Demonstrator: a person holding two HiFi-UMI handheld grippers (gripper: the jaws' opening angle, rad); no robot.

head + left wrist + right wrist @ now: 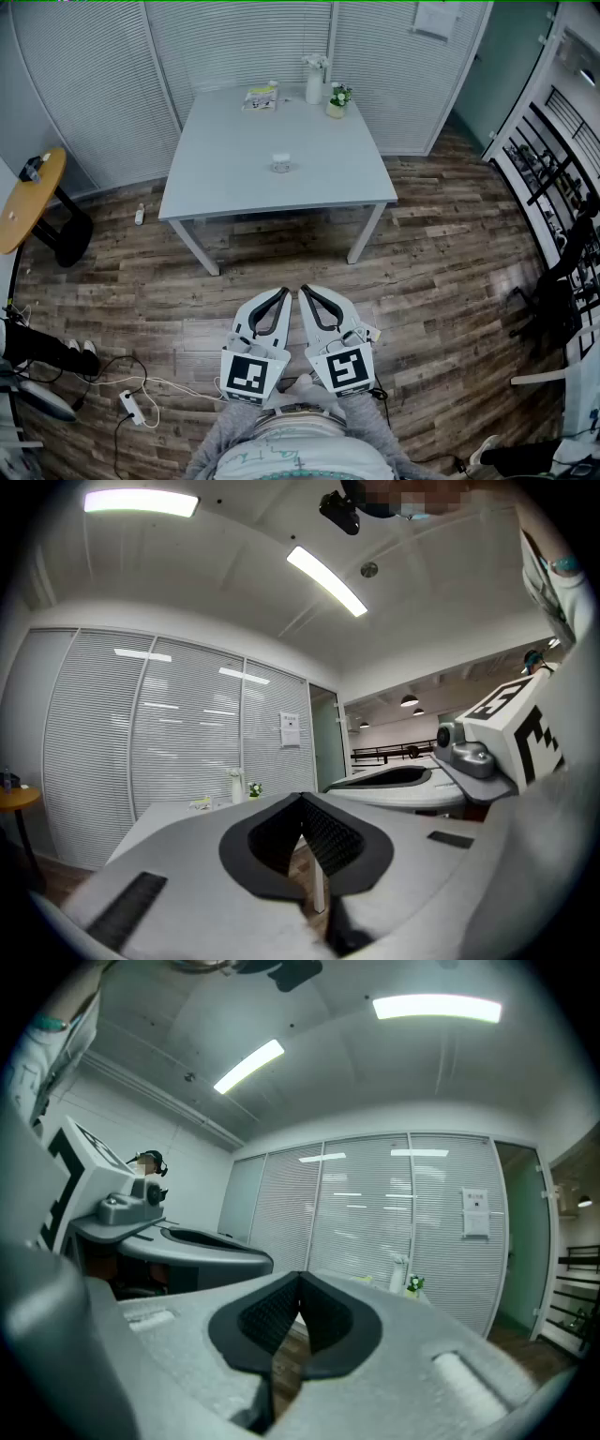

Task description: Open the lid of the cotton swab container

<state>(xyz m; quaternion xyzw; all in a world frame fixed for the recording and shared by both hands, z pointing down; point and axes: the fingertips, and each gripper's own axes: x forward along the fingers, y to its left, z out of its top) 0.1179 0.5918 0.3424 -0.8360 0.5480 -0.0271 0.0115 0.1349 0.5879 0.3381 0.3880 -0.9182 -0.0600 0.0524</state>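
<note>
**fig. — head view and both gripper views: the approach not yet begun.**

the left gripper [283, 293] and the right gripper [306, 292] were held side by side close to the person's body, over the wood floor [441, 253] at the near side of the scene. their tips pointed toward the far table. in each gripper's own view the two dark ribbed pads met at the tip with nothing between them, so both pairs of jaws were fully closed and empty.

the cotton swab container [280, 163] stood near the middle of the grey table [216, 187], well apart from both grippers. it also stood apart from the items grouped at the table's far edge: a packet [262, 97], a white bottle [314, 84] and a small flower pot [337, 101]. it showed only as a small, low, pale, round item. its lid seam and any hinge or tab were too small to make out.

handling, as a judgement: a container of this kind was probably light, thin-walled stiff plastic with smooth sides. it would be likely to slide or tip on the smooth tabletop if pushed from one side. a sound hold would put one gripper across the lower body to steady it and the other at the lid's rim. the squeeze should be gentle, since flexed walls could bind the lid. both pairs of jaws would first need to open.
</note>
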